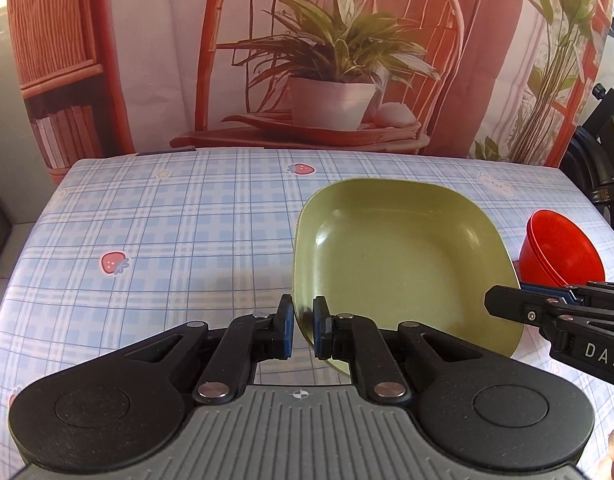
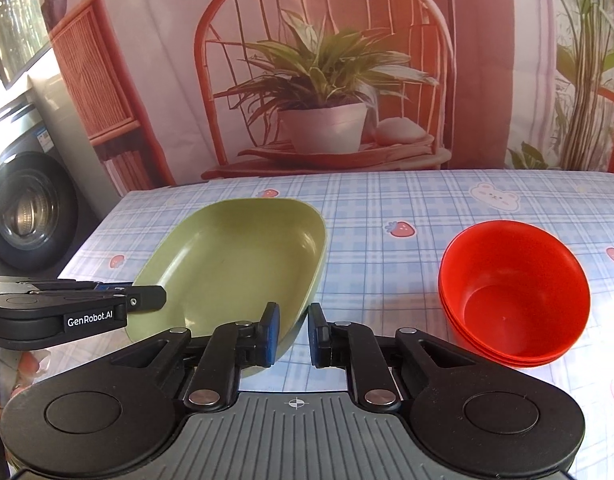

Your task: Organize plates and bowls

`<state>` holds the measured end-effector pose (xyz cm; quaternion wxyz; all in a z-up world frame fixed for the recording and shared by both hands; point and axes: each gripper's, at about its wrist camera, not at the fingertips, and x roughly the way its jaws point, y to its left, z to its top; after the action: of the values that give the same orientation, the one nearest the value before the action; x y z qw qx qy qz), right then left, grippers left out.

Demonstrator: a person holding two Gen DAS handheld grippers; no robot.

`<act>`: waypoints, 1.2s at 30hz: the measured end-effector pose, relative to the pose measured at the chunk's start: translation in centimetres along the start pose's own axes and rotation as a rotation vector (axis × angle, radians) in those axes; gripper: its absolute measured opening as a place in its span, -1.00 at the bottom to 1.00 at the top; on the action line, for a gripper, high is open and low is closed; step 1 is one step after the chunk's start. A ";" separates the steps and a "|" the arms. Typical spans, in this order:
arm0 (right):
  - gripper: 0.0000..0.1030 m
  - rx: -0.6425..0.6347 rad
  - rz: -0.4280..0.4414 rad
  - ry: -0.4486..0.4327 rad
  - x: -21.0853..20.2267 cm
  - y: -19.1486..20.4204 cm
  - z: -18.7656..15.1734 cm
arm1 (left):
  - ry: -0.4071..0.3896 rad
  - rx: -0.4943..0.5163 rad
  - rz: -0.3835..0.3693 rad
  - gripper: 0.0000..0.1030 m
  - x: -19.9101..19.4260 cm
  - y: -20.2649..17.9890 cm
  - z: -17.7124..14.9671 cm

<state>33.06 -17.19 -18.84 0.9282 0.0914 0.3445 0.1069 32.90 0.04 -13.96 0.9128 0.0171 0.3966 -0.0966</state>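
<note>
I hold the green plate (image 1: 403,256) between my two claws: my left gripper (image 1: 303,330) pinches its near-left rim, my right gripper (image 2: 293,334) pinches its near-right rim. The stacked red bowls (image 2: 515,292) sit on the checked tablecloth (image 1: 167,240) just right of the plate, nearer my right hand, so I judge the plate must go clear of them.

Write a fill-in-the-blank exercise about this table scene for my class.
The left claw and the right claw both pinch the rim of the ___ plate. The stacked bowls are ___. The bowls stand to the plate's ___. The checked tablecloth is printed with small red ___.
Missing words: green; red; right; strawberries.
</note>
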 end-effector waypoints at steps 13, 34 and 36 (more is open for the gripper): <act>-0.75 0.026 0.046 -0.073 -6.6 0.5 -2.1 | -0.058 -0.003 0.018 -0.78 -7.0 -1.9 -2.3; -0.76 0.048 0.071 -0.076 -12.9 -0.1 -7.7 | -0.024 -0.024 0.003 -0.71 -12.4 -4.9 -9.5; -0.76 0.050 0.074 -0.070 -13.1 -0.3 -8.1 | -0.017 -0.028 0.002 -0.71 -12.4 -4.9 -10.0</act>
<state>18.10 -20.07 -16.86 0.9325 0.1311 0.3107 0.1292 16.45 -1.70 -11.59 0.9164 0.0039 0.3900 -0.0903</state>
